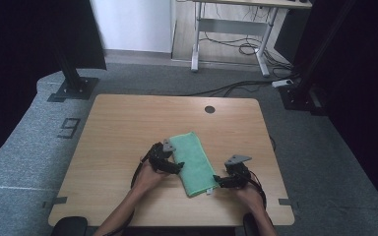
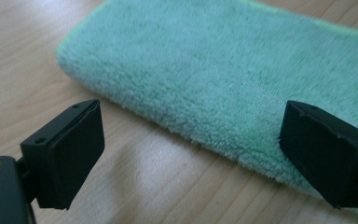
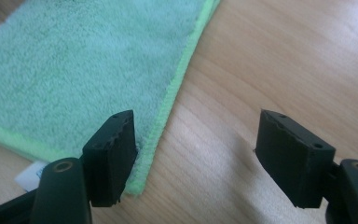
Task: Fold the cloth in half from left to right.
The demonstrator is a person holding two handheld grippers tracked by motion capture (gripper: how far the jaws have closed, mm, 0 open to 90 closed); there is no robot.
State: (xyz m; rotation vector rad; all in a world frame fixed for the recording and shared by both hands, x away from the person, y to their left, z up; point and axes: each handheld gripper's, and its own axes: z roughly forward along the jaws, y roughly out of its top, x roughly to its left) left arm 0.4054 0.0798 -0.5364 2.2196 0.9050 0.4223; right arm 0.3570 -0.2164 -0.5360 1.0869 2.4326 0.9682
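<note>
A folded green towel (image 1: 193,162) lies lengthwise on the wooden table (image 1: 128,128), a little right of the middle. My left gripper (image 1: 178,167) rests at the towel's left long edge. In the left gripper view its jaws stand wide open (image 2: 191,126) just above the wood, with the thick folded edge of the towel (image 2: 214,70) ahead of them. My right gripper (image 1: 218,180) sits at the towel's near right corner. It is open (image 3: 196,135): one jaw hovers over the hemmed corner of the towel (image 3: 74,70) and the other over bare wood. A white label (image 3: 30,175) pokes out from under that corner.
A dark round hole (image 1: 209,109) sits near the table's far edge. Black stand bases (image 1: 74,88) rest on the grey carpet at the far left and far right. A white desk frame (image 1: 226,34) with loose cables stands farther back.
</note>
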